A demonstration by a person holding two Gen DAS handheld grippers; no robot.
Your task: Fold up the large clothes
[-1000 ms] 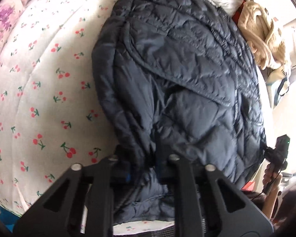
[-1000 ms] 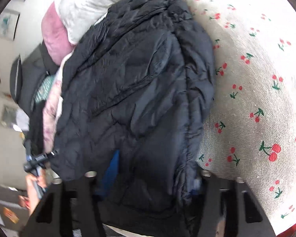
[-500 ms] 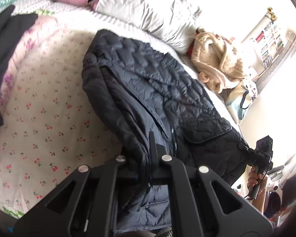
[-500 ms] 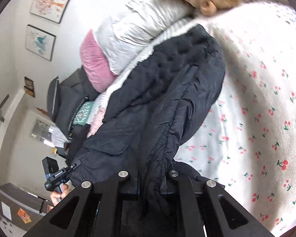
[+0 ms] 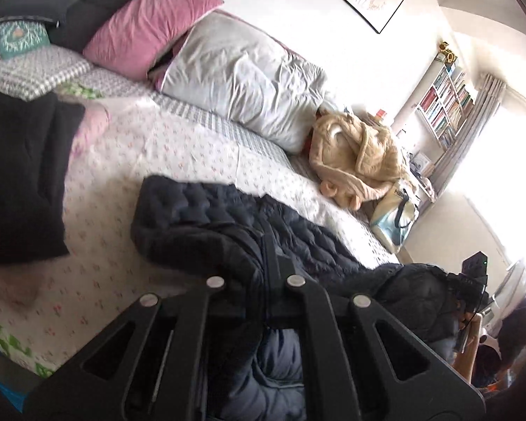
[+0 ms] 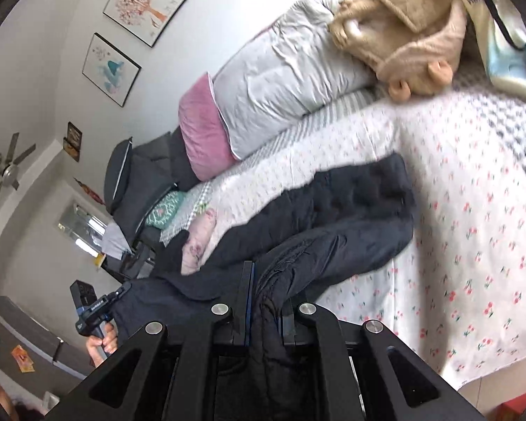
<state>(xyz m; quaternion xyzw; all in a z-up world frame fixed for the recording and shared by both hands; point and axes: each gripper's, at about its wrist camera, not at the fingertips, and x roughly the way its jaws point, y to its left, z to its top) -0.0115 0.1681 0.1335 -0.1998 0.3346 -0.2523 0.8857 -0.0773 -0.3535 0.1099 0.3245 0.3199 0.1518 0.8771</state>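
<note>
Now both ends pinched: left gripper (image 5: 267,256) and right gripper (image 6: 266,282) apparently clenched on dark quilted jacket (image 5: 207,217).

- From my left wrist camera the near hem of the dark quilted jacket (image 5: 228,231) drops behind the left gripper (image 5: 268,266); I cannot see where the pinched fabric ends
- On the right side the jacket disappears between the fingers of the right gripper (image 6: 266,291); the pads are covered by cloth
- The cherry print on the bedspread (image 5: 122,175) is smeared by blur; the book spines on the shelf (image 5: 445,105) are too small for me to read
- The black garment (image 5: 21,182) is cut by the left edge
</note>
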